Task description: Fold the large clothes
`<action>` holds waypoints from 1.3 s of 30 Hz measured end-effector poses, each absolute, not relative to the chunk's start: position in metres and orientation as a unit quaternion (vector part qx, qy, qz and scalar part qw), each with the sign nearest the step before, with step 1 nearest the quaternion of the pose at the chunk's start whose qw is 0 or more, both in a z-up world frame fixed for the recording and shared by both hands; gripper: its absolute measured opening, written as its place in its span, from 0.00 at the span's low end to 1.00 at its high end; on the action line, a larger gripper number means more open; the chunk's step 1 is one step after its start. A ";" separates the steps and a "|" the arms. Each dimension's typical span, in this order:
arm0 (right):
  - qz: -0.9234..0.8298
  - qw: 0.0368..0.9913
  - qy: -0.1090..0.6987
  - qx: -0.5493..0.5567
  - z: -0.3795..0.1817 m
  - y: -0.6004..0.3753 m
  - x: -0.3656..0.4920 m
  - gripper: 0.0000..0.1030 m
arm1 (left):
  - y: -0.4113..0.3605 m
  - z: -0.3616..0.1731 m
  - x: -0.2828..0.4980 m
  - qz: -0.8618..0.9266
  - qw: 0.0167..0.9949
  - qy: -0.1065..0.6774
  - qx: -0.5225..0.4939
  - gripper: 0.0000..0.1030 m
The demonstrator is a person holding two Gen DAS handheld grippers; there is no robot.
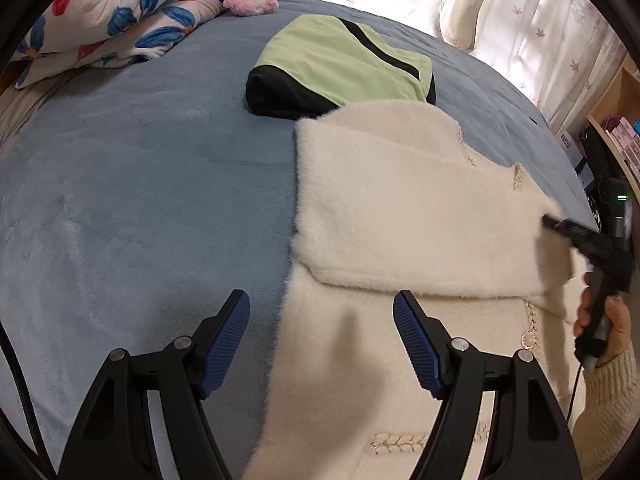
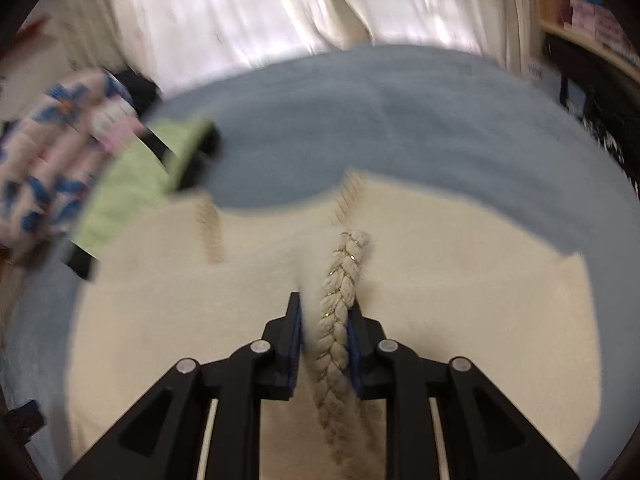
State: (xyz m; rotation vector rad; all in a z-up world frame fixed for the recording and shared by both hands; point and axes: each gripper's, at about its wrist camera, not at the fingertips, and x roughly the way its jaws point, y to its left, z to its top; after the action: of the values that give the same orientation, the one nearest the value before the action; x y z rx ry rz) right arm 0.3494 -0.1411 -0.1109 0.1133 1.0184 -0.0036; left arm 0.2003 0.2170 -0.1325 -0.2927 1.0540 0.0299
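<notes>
Tongs first: the right gripper [image 2: 323, 332] is clamped on the braided trim [image 2: 340, 300] of the cream fleece coat [image 1: 400, 208], fuzzy cloth pinched between its blue pads along with the braid, while the left gripper [image 1: 322, 336] hangs with its jaws wide apart and nothing between the pads, one finger over the blue blanket [image 1: 140, 184], the other over the coat's left edge.

Largest thing in both views is that blanket, spread across the bed. On it, filling the lower right of the left wrist view and the lower half of the right wrist view, lies the coat, with one panel already laid across it. Just past it, upper centre of the left view, sits a folded green and black garment [image 1: 344, 68]; whether the two touch is hard to say.

My judgement is that the coat is thick, soft and limp, with some weight, and will sag and drag on the plush blanket. Its pile looks likely to slip in a shallow pinch. Hems, corners and the braid give the firmest hold.
</notes>
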 end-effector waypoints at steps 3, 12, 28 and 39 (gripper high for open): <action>-0.017 0.875 0.479 0.068 -0.110 -0.146 0.340 0.27 | 0.211 -0.130 0.204 0.009 0.857 0.499 -0.127 0.71; 0.074 0.912 0.401 0.058 -0.066 -0.087 0.292 0.51 | 0.163 -0.106 0.260 0.006 0.903 0.426 -0.057 0.71; 0.010 0.882 0.470 0.044 -0.117 -0.154 0.289 0.47 | 0.162 -0.179 0.308 0.000 0.868 0.494 -0.060 0.70; -0.023 0.865 0.499 0.060 -0.108 -0.156 0.260 0.50 | 0.159 -0.142 0.279 -0.002 0.877 0.478 -0.059 0.71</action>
State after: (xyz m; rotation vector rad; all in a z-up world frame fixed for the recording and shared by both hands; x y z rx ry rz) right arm 0.2600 -0.1559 -0.1080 0.1251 1.0447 -0.0482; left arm 0.2787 0.1586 -0.1423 -0.1238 0.9968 -0.0040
